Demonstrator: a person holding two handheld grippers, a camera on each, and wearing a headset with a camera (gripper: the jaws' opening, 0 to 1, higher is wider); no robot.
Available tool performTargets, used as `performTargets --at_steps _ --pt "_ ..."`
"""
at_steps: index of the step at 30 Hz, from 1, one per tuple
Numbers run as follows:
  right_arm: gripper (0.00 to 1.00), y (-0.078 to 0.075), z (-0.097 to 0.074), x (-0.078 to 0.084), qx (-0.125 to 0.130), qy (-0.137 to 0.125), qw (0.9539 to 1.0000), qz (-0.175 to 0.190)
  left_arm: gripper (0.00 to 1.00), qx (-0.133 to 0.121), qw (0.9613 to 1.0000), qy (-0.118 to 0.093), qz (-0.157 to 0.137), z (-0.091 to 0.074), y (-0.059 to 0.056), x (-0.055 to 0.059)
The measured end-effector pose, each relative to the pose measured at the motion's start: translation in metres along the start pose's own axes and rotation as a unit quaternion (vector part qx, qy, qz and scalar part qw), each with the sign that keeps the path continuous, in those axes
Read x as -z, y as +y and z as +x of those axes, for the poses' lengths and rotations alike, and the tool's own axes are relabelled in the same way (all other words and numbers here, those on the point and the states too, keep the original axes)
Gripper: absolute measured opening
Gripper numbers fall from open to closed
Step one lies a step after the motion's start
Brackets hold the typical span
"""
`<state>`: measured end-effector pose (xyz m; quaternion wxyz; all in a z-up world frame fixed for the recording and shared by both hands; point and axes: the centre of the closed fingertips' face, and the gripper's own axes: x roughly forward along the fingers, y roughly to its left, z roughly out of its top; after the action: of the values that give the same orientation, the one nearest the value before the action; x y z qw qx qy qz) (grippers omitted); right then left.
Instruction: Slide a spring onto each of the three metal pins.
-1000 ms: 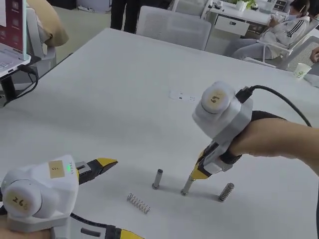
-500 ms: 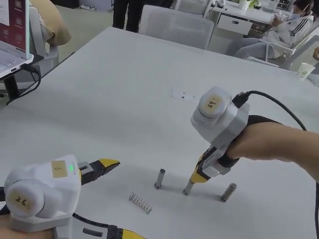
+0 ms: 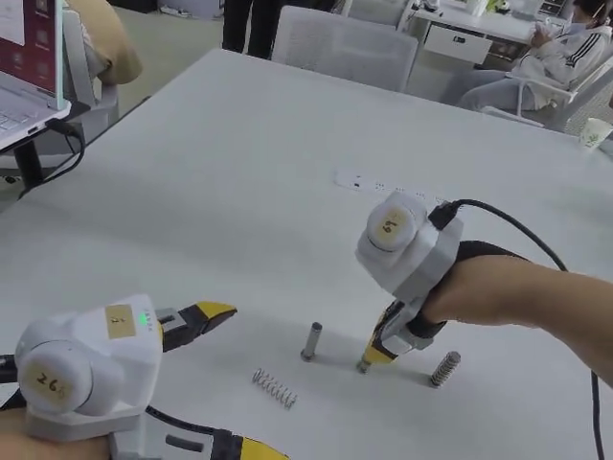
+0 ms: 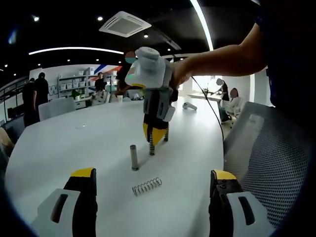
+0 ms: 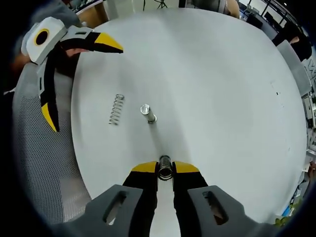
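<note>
Bare pin (image 3: 311, 341) upright, loose spring (image 3: 274, 388) lying near it, middle pin (image 5: 165, 170) and right pin (image 3: 442, 368) both spring-clad

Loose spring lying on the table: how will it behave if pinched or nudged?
Loose spring lies on its side on the smooth table, so a nudge probably rolls it. Thin open coils: likely light and squashy, may bend or pop out of a hard pinch.

Three pins (image 3: 311, 340), three springs (image 3: 275, 388).

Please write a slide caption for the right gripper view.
Right gripper shut on a spring, with a bare pin and loose spring beyond.
</note>
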<state>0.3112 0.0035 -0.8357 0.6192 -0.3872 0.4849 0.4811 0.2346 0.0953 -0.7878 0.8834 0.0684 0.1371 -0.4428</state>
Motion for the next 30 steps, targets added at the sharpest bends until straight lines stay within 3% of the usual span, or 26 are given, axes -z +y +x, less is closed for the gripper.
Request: performTargets --at_steps 14,17,24,30 --pt "0.09 0.000 0.010 0.003 0.003 -0.008 1.0000 0.004 0.92 0.002 1.0000 0.003 -0.002 0.000 0.001 0.001" --pt "0.14 0.000 0.010 0.003 0.006 -0.011 0.9999 0.002 0.92 0.002 1.0000 0.001 -0.001 0.000 0.001 0.000" --pt "0.15 -0.001 0.002 0.002 0.018 -0.024 0.9996 -0.005 0.92 0.006 1.0000 0.003 -0.001 0.001 -0.002 0.002" --pt "0.16 -0.004 -0.013 -0.006 0.033 -0.054 0.9980 0.003 0.92 0.007 1.0000 0.004 -0.001 0.002 -0.002 0.002"
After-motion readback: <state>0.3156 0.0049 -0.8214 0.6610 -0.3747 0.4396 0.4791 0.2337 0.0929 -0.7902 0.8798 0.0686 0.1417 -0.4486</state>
